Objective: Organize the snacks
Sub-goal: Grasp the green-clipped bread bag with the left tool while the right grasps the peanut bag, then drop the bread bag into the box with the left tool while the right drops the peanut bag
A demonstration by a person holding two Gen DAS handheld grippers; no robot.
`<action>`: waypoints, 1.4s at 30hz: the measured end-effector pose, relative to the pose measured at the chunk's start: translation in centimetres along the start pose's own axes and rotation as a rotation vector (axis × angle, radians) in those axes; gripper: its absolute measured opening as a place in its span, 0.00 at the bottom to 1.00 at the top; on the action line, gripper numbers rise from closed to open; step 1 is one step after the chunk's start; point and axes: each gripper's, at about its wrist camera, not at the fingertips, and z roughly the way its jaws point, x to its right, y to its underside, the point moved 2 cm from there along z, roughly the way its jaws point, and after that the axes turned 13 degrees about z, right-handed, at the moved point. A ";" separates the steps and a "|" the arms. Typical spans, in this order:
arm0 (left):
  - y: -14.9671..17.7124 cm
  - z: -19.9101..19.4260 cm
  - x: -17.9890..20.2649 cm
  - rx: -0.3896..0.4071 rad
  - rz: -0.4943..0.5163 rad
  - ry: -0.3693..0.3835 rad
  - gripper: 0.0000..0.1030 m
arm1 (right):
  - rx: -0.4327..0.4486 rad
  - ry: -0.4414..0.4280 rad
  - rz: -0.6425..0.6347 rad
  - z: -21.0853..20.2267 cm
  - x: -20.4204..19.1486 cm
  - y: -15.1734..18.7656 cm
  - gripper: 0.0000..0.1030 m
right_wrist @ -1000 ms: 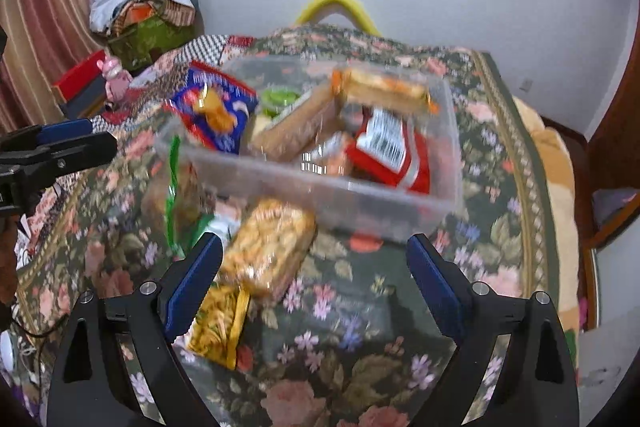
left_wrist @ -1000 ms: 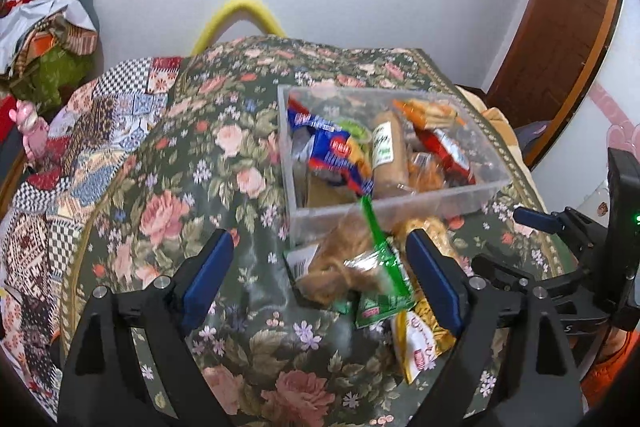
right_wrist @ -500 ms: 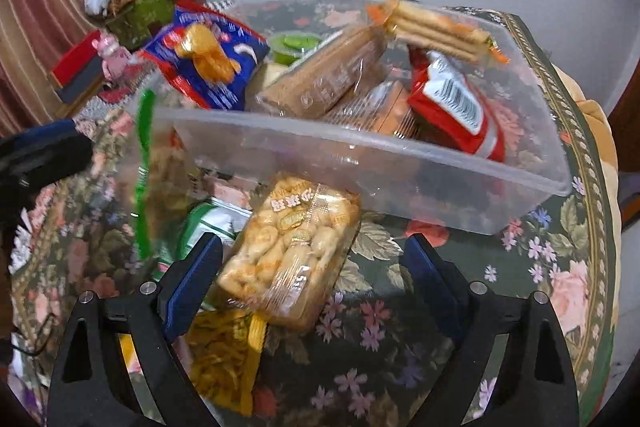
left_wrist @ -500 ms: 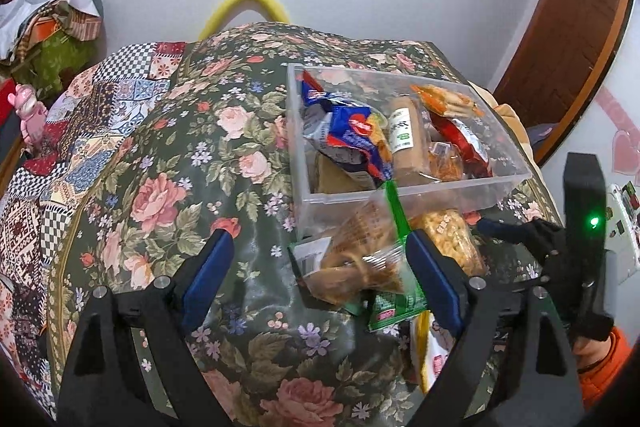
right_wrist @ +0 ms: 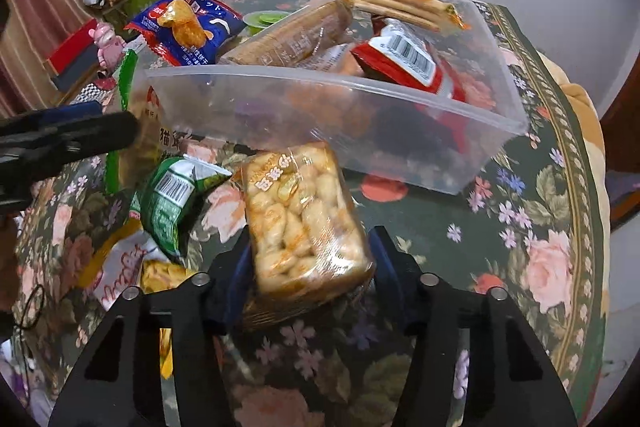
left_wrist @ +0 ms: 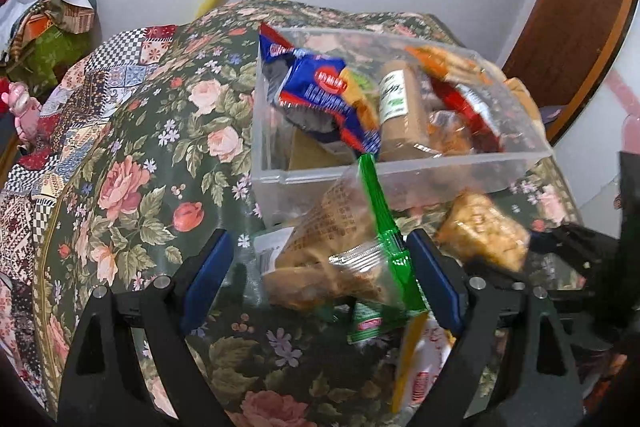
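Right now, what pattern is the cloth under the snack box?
Dark green tablecloth with pink roses; left wrist view shows it best.

Clear bin [right_wrist: 400, 107] packed with snacks; biscuit pack [right_wrist: 304, 223] tilted against front wall.

My views are evenly lit indoors; glare streaks the clear box [right_wrist: 400, 115], snacks smear with blur, edges bend dark.

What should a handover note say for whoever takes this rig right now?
Right gripper: shut on the clear cracker pack, just in front of the bin.
Left gripper: open around the green-striped bag.
Done: bin holds several snacks, including the blue bag and red pack.
Left: bin the cracker pack, the green-striped bag, the green packet and the yellow packet.
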 end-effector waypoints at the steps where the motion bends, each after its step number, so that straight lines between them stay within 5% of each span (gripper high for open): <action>1: 0.1 0.0 -0.1 0.002 -0.002 -0.002 0.86 | -0.001 -0.005 0.003 -0.1 0.1 0.0 0.50; 13: 3.3 0.6 -3.3 -0.034 -0.051 -0.011 0.84 | -0.014 -0.034 0.001 0.8 -0.8 -0.9 0.50; 27: 3.1 3.6 -4.8 -0.049 -0.079 -0.052 0.65 | 0.002 -0.044 0.022 1.6 -1.8 -1.3 0.43; 42: 3.5 -2.7 -2.1 0.033 -0.003 -0.007 0.56 | 0.049 -0.081 0.047 -1.4 -1.2 -0.6 0.41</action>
